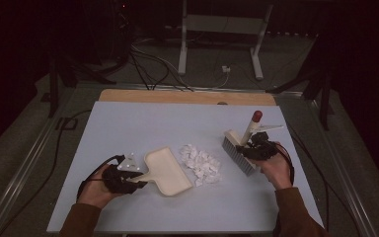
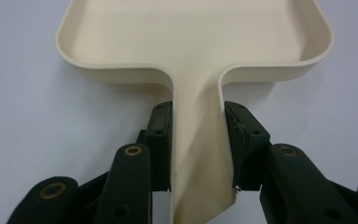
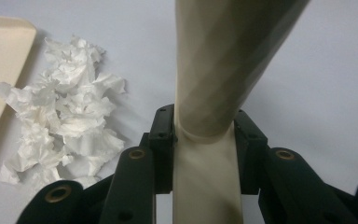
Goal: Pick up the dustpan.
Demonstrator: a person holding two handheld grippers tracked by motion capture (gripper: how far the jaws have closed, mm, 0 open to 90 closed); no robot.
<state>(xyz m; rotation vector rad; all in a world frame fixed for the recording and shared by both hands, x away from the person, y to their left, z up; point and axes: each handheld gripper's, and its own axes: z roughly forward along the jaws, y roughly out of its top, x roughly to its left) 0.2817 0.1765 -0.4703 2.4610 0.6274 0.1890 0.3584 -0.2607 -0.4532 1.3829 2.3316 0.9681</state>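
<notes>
Both tools are gripped, but no sweeping appears to have been done. The dustpan [image 1: 165,170] is held flat on the counter [image 1: 128,123] by its handle, clamped between the jaws of the left gripper [image 1: 128,178]. The brush [image 1: 242,148] is held by its handle in the jaws of the right gripper [image 1: 256,145], bristles down, just right of the paper scraps [image 1: 201,164]. The scraps lie piled between brush and pan mouth. The pan is seen empty; the whole pile is judged still to be swept in.

No legible text, labels, brands or numbers anywhere: dustpan [image 2: 191,42], brush [image 1: 242,143] and table [image 1: 128,123] are all plain (background too dim to read).
</notes>
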